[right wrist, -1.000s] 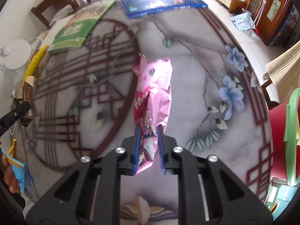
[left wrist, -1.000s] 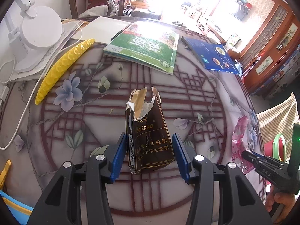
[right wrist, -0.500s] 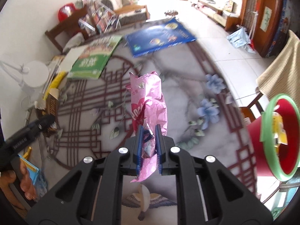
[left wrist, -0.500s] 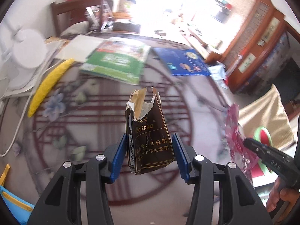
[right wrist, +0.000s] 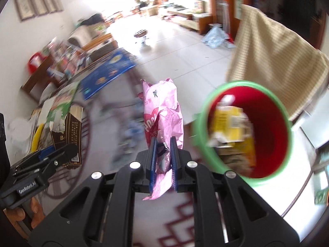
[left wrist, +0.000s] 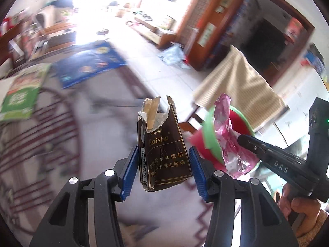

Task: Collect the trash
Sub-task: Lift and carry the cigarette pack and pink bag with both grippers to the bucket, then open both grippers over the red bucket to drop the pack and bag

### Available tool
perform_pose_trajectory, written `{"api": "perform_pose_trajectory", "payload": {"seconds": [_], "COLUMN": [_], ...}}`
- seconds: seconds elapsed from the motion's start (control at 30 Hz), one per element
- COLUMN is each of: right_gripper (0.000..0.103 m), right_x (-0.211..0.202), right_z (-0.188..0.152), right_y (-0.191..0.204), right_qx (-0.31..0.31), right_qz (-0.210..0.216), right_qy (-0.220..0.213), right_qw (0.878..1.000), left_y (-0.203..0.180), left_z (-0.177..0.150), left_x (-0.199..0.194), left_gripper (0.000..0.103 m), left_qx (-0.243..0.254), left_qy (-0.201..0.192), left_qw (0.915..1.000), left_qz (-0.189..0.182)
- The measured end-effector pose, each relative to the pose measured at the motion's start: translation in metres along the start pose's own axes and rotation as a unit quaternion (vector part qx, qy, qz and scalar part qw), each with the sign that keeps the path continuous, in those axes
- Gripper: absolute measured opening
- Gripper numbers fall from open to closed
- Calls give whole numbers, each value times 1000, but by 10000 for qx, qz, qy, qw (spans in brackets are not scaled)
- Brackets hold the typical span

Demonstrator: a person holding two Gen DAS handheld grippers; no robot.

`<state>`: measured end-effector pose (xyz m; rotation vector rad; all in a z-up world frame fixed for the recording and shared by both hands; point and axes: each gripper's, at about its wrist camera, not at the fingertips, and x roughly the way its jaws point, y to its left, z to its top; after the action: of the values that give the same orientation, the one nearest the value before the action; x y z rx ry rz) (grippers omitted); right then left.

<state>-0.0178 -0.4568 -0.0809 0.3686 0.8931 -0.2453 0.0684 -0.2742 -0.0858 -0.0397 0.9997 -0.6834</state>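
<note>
A torn brown cigarette pack [left wrist: 164,156] stands upright in the air between the blue pads of my left gripper [left wrist: 163,162], which is shut on it. My right gripper [right wrist: 163,156] is shut on the lower end of a crumpled pink snack wrapper [right wrist: 162,111]. A red bin with a green rim [right wrist: 269,127] stands just right of the wrapper, off the table's edge, with a yellow box [right wrist: 232,119] inside. In the left wrist view the wrapper [left wrist: 228,138] and right gripper [left wrist: 242,139] hang in front of the bin [left wrist: 208,142]. The right wrist view shows the left gripper [right wrist: 59,150] with the pack [right wrist: 70,127] at far left.
The round table with a patterned cloth [left wrist: 61,133] carries a blue book [left wrist: 90,65] and a green book [left wrist: 18,96] at its far side. A chair draped in beige checked cloth [right wrist: 277,61] stands behind the bin. Tiled floor lies beyond, blurred.
Both grippers have risen and swung right from over the table toward its edge, each still holding its piece. The bin has come much closer in both views.
</note>
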Motion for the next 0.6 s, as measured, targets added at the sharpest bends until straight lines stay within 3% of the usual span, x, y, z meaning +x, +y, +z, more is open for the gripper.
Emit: {"api": "perform_pose_trajectory", "payload": {"seconds": [0.23,0.4,0.47,0.53,0.6], "right_gripper": [13,13,15,29,52], "right_x": [-9,-8,-7,-3,-3], "right_z": [11,16,19,21,22], "right_y": [-101,-140,-152,-160,-163], "right_qx": [541,619,646,654,585], "right_qz": [-336,-398,-417,-397,-471], "right_qy": [-86,-62,-62,-5,-58], "right_qw": [9979,9973,9970,9971,9972], "left_y": [-83,-138,-154,-167,-174], "left_z": [17,28,33,36,39], "left_x": [52,81,89,92,89], "left_gripper": [47,49,55,72,84], "left_qx": [333,611,668,680,648], "left_qy": [237,273,258,171,-9], "left_qw": [9988,9970,9966,9965,9972], "left_qz": [-257,-391,-419,-451,-372]}}
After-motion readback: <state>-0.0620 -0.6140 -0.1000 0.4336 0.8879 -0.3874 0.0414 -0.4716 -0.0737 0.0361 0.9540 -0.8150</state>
